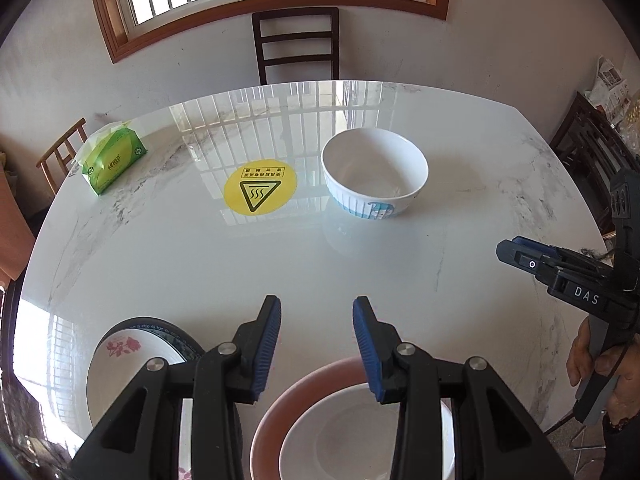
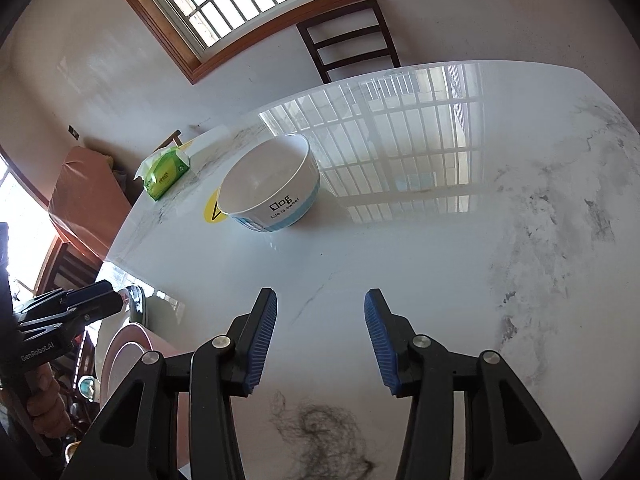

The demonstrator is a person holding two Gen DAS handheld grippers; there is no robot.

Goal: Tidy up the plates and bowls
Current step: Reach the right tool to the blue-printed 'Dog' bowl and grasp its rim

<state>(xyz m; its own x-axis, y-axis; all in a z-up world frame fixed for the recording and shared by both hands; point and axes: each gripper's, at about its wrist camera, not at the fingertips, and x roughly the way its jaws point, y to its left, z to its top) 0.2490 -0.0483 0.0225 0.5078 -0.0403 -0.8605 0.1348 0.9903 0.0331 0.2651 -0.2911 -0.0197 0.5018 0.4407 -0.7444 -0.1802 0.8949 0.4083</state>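
Note:
A white bowl with a blue striped base [image 1: 375, 172] stands upright on the marble table [image 1: 240, 264], past the middle; it also shows in the right wrist view [image 2: 271, 190]. My left gripper [image 1: 317, 312] is open and empty, above a pink-rimmed plate with a white dish in it [image 1: 320, 408] at the near edge. A white plate with a pink flower [image 1: 128, 360] lies on a dark-rimmed plate to its left. My right gripper [image 2: 320, 306] is open and empty over bare table; it shows at the right in the left wrist view [image 1: 508, 250].
A green tissue pack [image 1: 114, 162] lies at the far left. A yellow heat-warning sticker [image 1: 260, 186] is beside the bowl. A dark chair [image 1: 296, 44] stands at the far side, a wooden chair [image 1: 60, 152] at the left, a dark cabinet [image 1: 592, 152] on the right.

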